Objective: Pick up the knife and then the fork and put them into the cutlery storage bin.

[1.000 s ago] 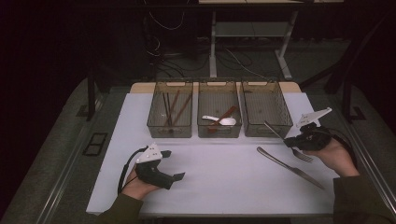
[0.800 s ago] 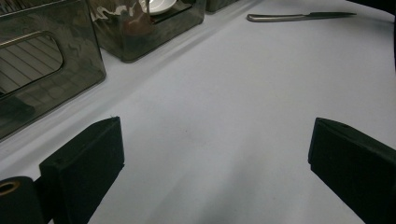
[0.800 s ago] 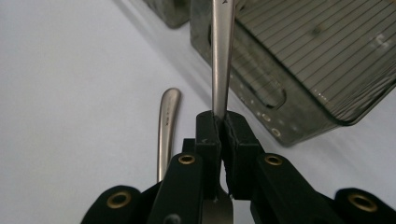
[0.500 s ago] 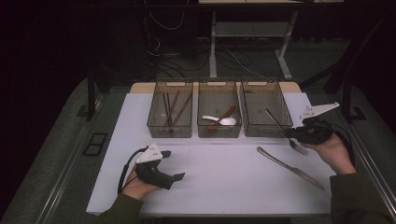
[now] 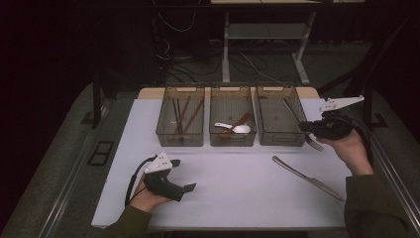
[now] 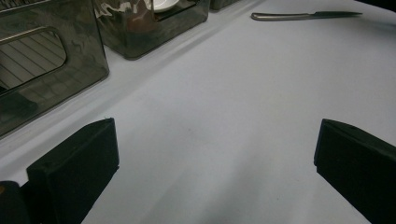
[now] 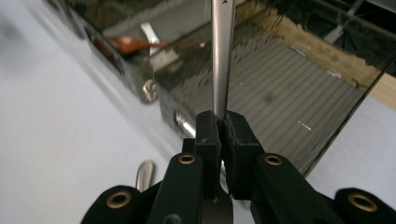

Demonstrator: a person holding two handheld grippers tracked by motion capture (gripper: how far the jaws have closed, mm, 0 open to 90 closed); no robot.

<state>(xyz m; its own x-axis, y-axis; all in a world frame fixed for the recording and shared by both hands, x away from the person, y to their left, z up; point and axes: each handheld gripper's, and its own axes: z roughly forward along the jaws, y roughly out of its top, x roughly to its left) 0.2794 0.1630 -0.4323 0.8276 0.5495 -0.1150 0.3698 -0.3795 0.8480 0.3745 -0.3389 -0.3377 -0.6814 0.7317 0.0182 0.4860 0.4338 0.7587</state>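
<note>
With the right gripper (image 5: 308,130) clamped on the fork (image 7: 222,60) over the right bin's (image 5: 277,140) near corner, I'd level the fork above the bin before letting go, while the left gripper (image 5: 185,190) rests wide open on the table (image 5: 237,193).

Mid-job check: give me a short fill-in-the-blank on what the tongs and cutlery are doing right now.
1. The right tongs are shut on a ____, held over the right-hand bin.
2. The left tongs stand ____ above the white tabletop.
3. The ____ lies loose on the tabletop in front of the bins.
4. The white spoon lies in the ____ bin.

Missing words: fork; open; knife; middle
</note>
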